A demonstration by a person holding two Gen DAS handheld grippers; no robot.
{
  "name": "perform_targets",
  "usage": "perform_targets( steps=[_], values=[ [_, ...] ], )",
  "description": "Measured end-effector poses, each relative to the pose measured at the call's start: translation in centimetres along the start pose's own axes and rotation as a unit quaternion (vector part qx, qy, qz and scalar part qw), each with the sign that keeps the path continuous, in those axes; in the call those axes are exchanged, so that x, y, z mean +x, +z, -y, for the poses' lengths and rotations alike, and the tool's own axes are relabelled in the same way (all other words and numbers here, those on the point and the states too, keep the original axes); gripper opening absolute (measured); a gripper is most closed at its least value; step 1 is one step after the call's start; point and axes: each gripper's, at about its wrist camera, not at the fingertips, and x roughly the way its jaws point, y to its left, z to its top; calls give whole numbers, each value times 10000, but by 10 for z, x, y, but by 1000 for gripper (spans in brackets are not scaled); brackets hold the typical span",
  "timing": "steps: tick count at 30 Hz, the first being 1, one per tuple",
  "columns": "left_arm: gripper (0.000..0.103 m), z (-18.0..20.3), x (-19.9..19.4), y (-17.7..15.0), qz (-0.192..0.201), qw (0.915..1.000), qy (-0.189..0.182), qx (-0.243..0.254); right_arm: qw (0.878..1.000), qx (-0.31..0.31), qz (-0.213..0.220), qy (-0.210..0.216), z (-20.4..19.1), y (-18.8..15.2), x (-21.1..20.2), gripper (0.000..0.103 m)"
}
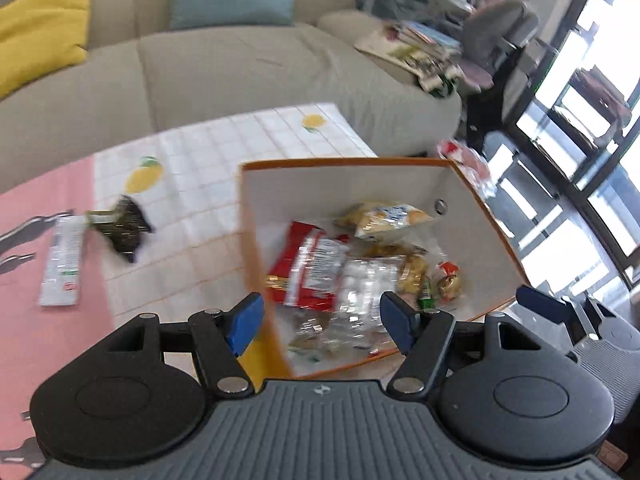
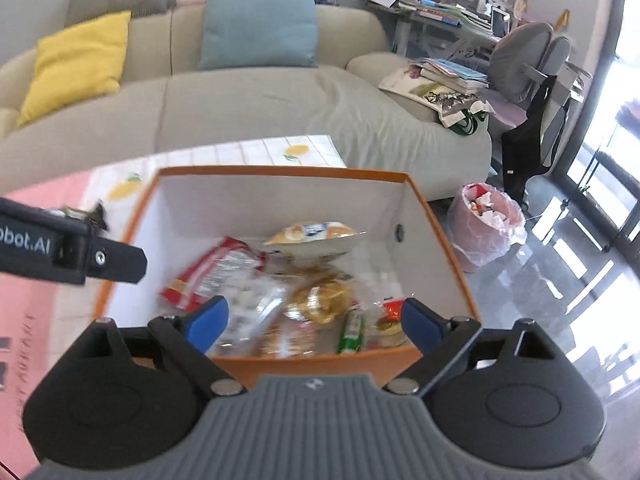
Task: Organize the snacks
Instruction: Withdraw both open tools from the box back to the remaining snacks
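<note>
Both grippers spread wide and empty above the orange snack box.

The left gripper [image 1: 322, 318] at the bottom of its frame has its blue pads apart with nothing between them; the right gripper [image 2: 316, 322] likewise stands spread and holds nothing. Just beyond them, at frame centre, the orange box [image 2: 280, 171] sits on the tablecloth [image 1: 208, 148] with a red packet [image 1: 308, 268], a yellow bag [image 2: 312, 236], a clear bag of white sweets [image 1: 366, 280] and a small green packet [image 2: 352, 332] inside. At the left of the left view, outside the box, lie a dark wrapper [image 1: 126, 228] and a white packet [image 1: 64, 260]. The sofa [image 2: 248, 108] fills the upper frame; a pink bin [image 2: 488, 224] stands at right.
</note>
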Motion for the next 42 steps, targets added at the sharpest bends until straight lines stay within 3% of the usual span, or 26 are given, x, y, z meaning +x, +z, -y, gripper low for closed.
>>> perform_targets(
  steps=[5, 10, 22, 28, 34, 42],
  values=[
    [78, -31, -23, -22, 283, 9988, 350, -180, 9995, 137, 222, 185, -26, -16, -15, 92],
    [78, -66, -36, -42, 330, 9970, 547, -434, 9976, 227, 347, 556, -52, -26, -26, 92],
    [78, -150, -44, -69, 278, 9890, 940, -1106, 9900, -590, 647, 1103, -129, -25, -25, 90],
    [78, -183, -37, -75, 223, 9853, 1109, -1281, 9842, -980, 727, 1280, -167, -22, -8, 90],
    [78, -215, -23, -78, 276, 9826, 1095, -1475, 9807, -1293, 518, 1375, -198, -21, 21, 90],
    [78, -253, 2, -68, 341, 9832, 1075, -1438, 9791, -1438, 179, 1426, -222, -9, 69, 78]
  ],
)
